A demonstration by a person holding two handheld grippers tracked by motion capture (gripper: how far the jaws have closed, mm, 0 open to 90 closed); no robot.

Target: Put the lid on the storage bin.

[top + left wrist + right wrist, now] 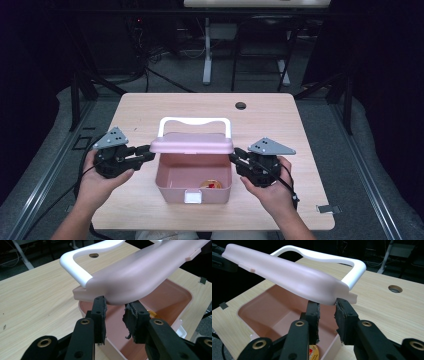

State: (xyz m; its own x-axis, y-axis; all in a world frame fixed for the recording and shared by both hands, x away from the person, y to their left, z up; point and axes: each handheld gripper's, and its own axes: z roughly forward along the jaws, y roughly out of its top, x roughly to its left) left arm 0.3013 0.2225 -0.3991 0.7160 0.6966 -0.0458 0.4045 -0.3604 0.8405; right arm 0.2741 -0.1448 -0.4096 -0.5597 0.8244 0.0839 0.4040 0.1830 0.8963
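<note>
A pink box stands open on the wooden table, with a small round red-and-yellow item on its floor. Its pink lid, which carries a white handle, is raised above the box, roughly level. My left gripper is shut on the lid's left end, my right gripper on its right end. In the left gripper view the lid rests between the tips of my left gripper. The right gripper view shows the lid pinched the same way by my right gripper.
A white latch sits on the box's front wall. A round cable hole lies at the table's far side. A small grey tab sits at the right front corner. Beyond the table stand desk legs and cables.
</note>
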